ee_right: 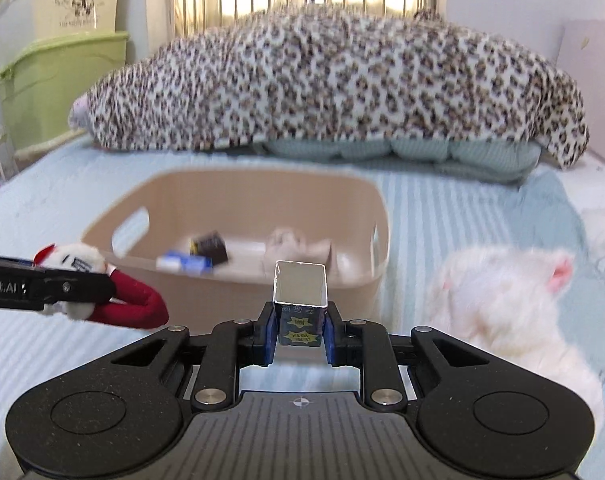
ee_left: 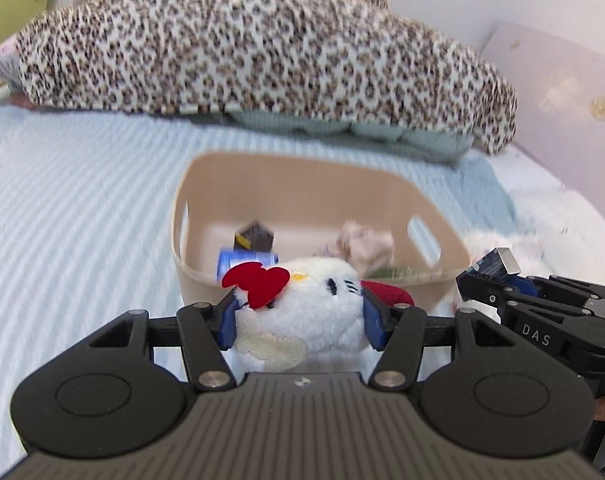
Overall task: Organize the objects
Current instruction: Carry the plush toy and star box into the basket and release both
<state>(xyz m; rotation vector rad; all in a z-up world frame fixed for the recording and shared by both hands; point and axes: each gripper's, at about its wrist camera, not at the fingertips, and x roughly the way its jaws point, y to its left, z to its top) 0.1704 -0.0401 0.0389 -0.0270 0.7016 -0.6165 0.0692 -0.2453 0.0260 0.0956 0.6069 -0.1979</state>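
Fluffy white plush, a cat toy [ee_left: 302, 312] with a red felt bow and red limbs, sat clamped in the left gripper [ee_left: 300, 320] just before the smooth beige plastic bin [ee_left: 298, 184]. The right gripper [ee_right: 300, 334] squeezed a small open-topped blue carton [ee_right: 301, 304] with yellow star labels, unreadable. "DAS" marked its arm. 1 furry white toy [ee_right: 510, 308] lay beside the bin on ribbed blue bedding [ee_left: 70, 200].
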